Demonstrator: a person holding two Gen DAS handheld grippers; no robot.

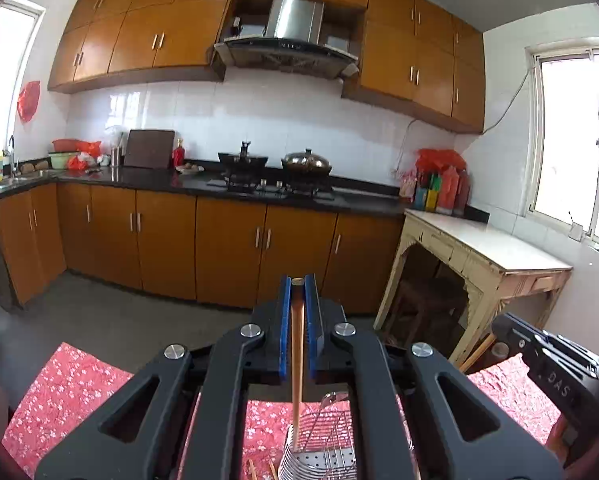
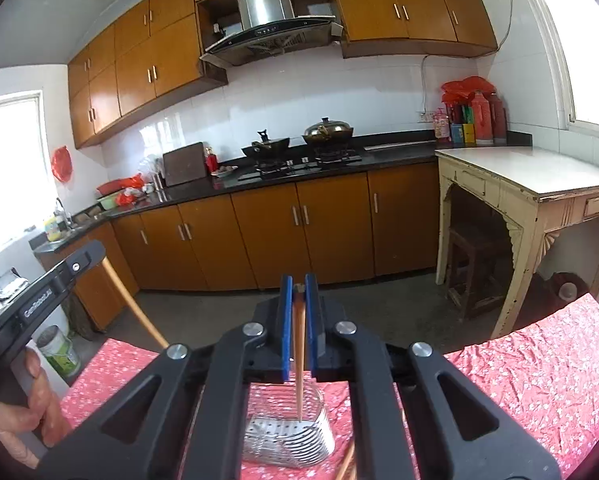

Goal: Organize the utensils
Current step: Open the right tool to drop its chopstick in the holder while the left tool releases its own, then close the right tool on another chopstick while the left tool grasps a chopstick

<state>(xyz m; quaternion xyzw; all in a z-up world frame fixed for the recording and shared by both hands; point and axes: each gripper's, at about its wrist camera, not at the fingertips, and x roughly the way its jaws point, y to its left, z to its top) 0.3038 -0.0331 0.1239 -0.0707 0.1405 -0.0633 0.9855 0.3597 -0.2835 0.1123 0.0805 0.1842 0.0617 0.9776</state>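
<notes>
Both claws, left gripper (image 1: pixel 298 294) and right gripper (image 2: pixel 298 292), clamp stiff, light, slippery chopsticks (image 1: pixel 297 360) near their tops, wire holder (image 1: pixel 319 448) at six o'clock.

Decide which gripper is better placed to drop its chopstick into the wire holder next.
Probably the left gripper: its brown wooden chopstick already dips inside the round wire-metal utensil holder on the red tablecloth.

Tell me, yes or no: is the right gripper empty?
No, the right gripper is shut on a wooden chopstick hanging toward the wire utensil basket.
</notes>
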